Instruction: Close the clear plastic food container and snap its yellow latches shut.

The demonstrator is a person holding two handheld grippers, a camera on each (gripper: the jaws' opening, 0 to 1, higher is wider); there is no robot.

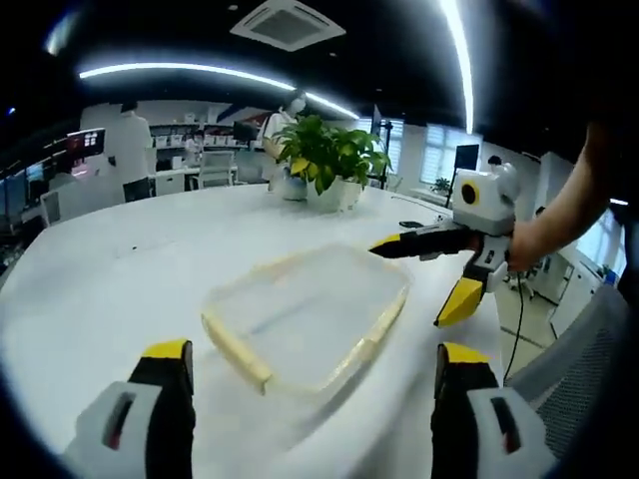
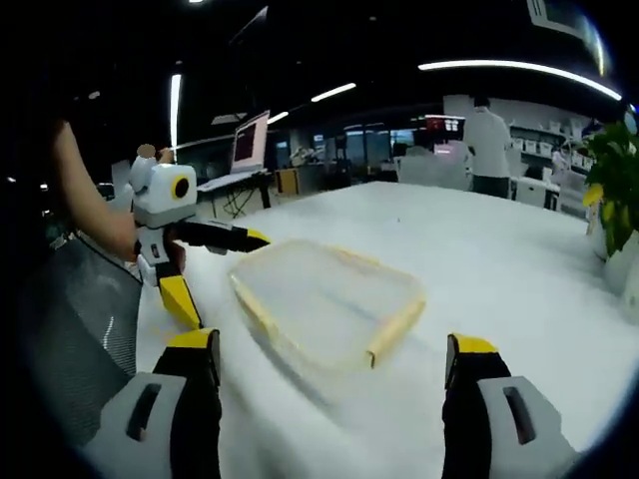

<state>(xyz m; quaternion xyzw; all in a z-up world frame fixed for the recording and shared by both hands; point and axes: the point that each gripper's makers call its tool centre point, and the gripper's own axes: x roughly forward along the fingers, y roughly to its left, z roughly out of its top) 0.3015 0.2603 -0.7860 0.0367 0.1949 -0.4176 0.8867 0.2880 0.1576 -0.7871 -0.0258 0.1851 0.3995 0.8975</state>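
Between your two grippers, on the white table, lay the clear plastic food container, flat, its lid apparently resting on top though not visibly pressed home. In the left gripper view your left gripper had its jaws spread wide and empty, with the container just ahead and squarely between them. Your right gripper came in from the right of that view, jaws also parted and holding nothing, its lower tip near the container's far right edge but apart from it.

In the right gripper view the right gripper showed the same released state, and the left gripper hung beside the container's left end. The yellow latches ran along the container's sides — one long strip faced each gripper, so either hand looked about equally near.

Whether any latch was already snapped down could not be made out — the plastic was blurred and pale. A potted plant stood well behind.
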